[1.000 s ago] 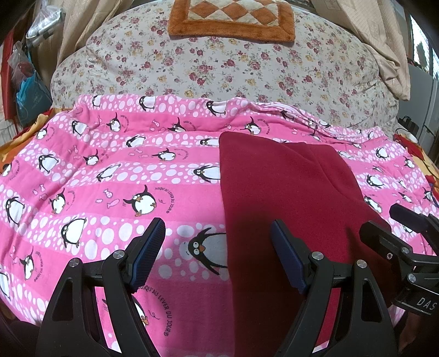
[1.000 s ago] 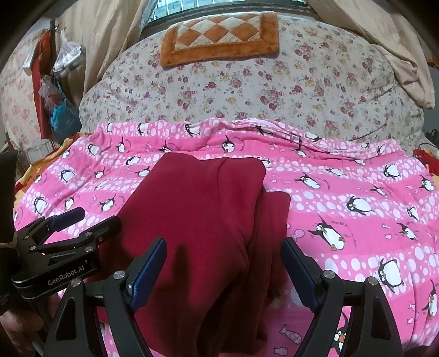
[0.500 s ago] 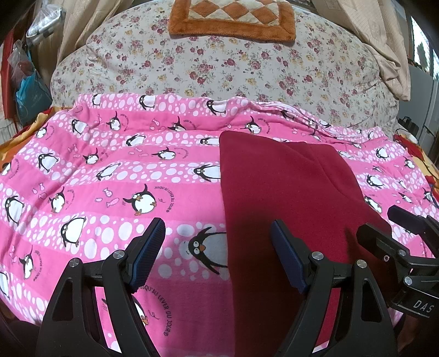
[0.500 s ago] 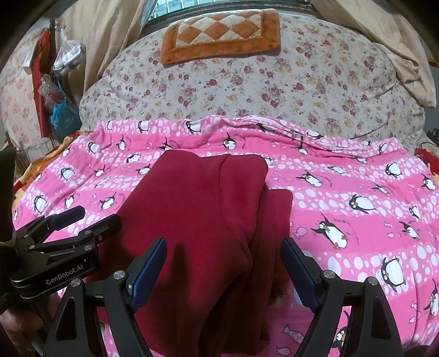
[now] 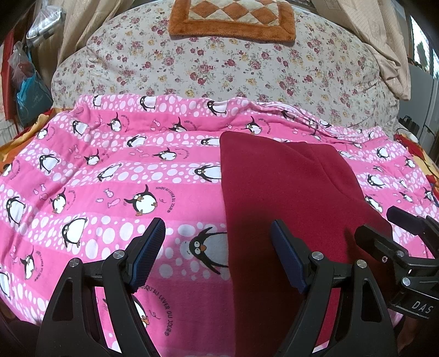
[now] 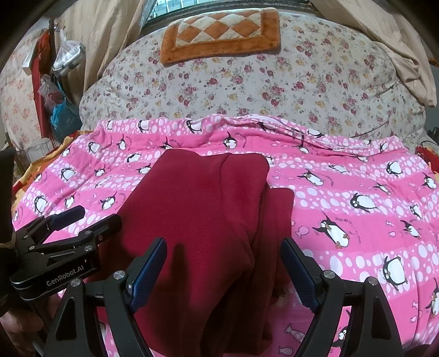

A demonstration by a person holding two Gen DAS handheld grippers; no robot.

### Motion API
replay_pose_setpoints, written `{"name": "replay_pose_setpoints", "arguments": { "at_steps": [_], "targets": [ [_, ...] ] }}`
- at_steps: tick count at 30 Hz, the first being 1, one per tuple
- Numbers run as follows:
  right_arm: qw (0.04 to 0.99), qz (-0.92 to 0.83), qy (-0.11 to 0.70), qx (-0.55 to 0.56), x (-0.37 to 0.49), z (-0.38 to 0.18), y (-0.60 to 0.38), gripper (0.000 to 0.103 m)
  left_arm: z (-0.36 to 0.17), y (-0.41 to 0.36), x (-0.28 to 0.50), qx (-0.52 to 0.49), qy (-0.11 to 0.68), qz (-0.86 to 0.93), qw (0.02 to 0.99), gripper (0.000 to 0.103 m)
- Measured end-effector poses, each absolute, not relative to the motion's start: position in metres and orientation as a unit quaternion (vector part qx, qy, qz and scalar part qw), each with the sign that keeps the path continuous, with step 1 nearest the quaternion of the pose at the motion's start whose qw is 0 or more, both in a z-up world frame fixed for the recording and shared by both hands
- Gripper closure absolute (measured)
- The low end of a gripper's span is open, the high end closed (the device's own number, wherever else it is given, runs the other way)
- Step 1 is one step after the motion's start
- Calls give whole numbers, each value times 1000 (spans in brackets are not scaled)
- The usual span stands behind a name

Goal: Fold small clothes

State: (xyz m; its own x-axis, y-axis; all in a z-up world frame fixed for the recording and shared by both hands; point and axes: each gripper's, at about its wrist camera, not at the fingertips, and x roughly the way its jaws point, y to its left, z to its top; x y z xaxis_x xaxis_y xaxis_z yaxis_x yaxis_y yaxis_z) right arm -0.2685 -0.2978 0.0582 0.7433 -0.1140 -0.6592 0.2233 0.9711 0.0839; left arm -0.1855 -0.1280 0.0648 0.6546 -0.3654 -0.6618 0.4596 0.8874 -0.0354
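A dark red fleece garment point(image 5: 282, 192) lies folded lengthwise on the pink penguin blanket point(image 5: 109, 170); in the right wrist view the garment point(image 6: 197, 208) shows overlapping layers and a narrower layer sticking out on its right side. My left gripper point(image 5: 216, 250) is open and empty, hovering over the garment's left edge near its front end. My right gripper point(image 6: 223, 263) is open and empty above the garment's near end. Each gripper shows in the other's view: the right gripper point(image 5: 384, 225) and the left gripper point(image 6: 90, 217).
A floral quilt mound point(image 5: 219, 71) rises behind the blanket with an orange checked mat point(image 5: 233, 19) on top. Bags point(image 6: 60, 109) hang at the far left. Beige cloth point(image 6: 406, 63) drapes at the far right.
Both grippers stay open and nearly still; the view has drifted only slightly. The garment has not moved.
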Motion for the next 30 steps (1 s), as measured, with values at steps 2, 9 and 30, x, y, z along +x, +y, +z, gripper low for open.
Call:
{"name": "replay_pose_setpoints", "arguments": {
  "at_steps": [2,9,30],
  "targets": [
    [930,-91,348,79,-268,58,-297,20,65,-128,-186,67,348,-227,907,23],
    [929,-91,349,80,-267,57,-295,20,65,-129,-186,68,347,-227,907,23],
    [928,-90,354,78,-267,55,-290,20,65,-129,-187,70,347,-227,907,23]
  ]
}}
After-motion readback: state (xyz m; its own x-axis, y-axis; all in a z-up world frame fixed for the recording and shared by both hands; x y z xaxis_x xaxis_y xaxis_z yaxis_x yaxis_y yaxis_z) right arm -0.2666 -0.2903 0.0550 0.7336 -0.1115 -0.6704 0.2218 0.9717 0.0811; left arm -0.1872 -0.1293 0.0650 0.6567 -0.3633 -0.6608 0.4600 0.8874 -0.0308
